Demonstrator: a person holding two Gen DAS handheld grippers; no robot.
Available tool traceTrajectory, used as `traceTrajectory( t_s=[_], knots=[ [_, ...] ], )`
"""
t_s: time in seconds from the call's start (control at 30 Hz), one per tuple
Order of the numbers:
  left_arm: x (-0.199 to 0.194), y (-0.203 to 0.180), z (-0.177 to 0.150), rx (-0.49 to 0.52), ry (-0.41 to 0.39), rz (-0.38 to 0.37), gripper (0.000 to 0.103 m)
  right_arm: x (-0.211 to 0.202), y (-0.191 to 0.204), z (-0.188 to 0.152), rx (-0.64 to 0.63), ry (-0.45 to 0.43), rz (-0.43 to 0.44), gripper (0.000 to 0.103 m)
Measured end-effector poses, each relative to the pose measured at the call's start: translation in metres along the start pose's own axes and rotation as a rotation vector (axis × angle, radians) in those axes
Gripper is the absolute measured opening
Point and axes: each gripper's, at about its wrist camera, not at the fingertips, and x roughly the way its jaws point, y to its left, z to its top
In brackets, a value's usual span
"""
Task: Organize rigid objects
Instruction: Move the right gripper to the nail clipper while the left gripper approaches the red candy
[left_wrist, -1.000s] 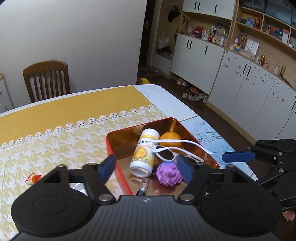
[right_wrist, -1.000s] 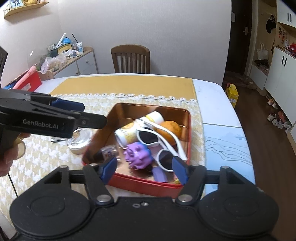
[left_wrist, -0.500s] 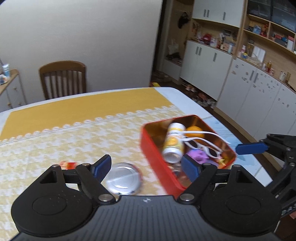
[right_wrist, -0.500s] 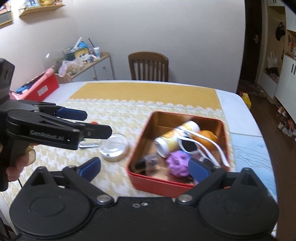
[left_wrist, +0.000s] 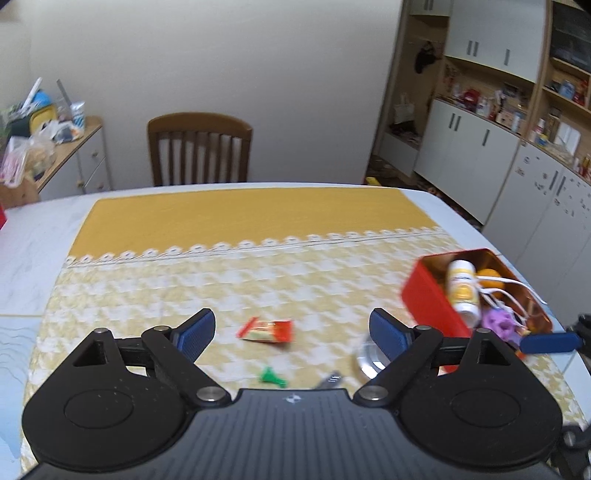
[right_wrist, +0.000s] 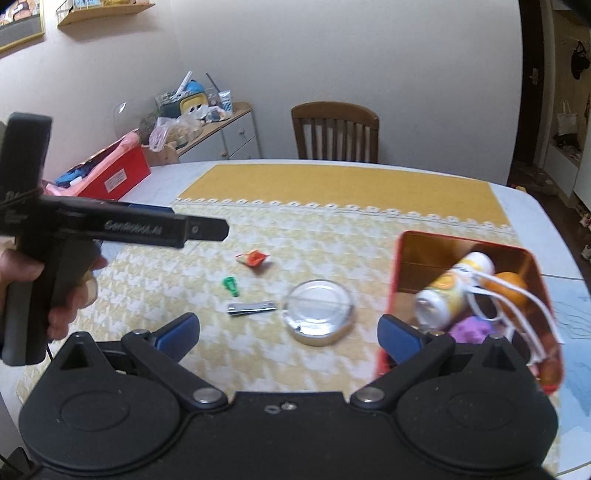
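A red tin (left_wrist: 436, 302) (right_wrist: 391, 295) at the table's right holds a white-and-yellow bottle (right_wrist: 448, 288), an orange (right_wrist: 511, 284), white sunglasses (right_wrist: 517, 314) and a purple spiky ball (right_wrist: 471, 330). On the cloth lie a round glass dish (right_wrist: 319, 312), a metal nail clipper (right_wrist: 252, 308), a small green piece (right_wrist: 231, 286) (left_wrist: 272, 377) and a red snack packet (right_wrist: 253, 257) (left_wrist: 267, 329). My left gripper (left_wrist: 291, 330) is open and empty above the packet. My right gripper (right_wrist: 288, 334) is open and empty just short of the dish.
A yellow patterned cloth (left_wrist: 258, 273) covers the white table. A wooden chair (left_wrist: 199, 147) stands at the far side. A cluttered sideboard (right_wrist: 199, 122) and a red box (right_wrist: 118, 177) are at the left. White cabinets (left_wrist: 480, 155) line the right wall.
Both grippers have swung left, away from the tin and toward the loose items on the cloth. The jaws of both have opened wider. Nothing was picked up.
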Motion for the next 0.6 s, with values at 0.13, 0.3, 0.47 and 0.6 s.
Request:
traceTrajectory(
  t_s=[0.13,0.3,0.47,0.6],
  knots=[
    [0.010,0.027,0.002,-0.027,0.000,0.017,0.091,0.016,0.024,0.004,-0.015,0.015,0.012,0.103],
    [0.025,0.047,-0.001,-0.029,0.019,0.017,0.091,0.041,0.047,0.006,-0.031,0.038,0.007,0.103],
    [0.041,0.050,-0.005,-0.021,0.045,0.001,0.091,0.068,0.062,0.002,-0.031,0.080,-0.015,0.102],
    [0.054,0.044,-0.005,0.007,0.056,-0.018,0.091,0.087,0.063,0.002,0.042,0.093,-0.047,0.095]
  ],
)
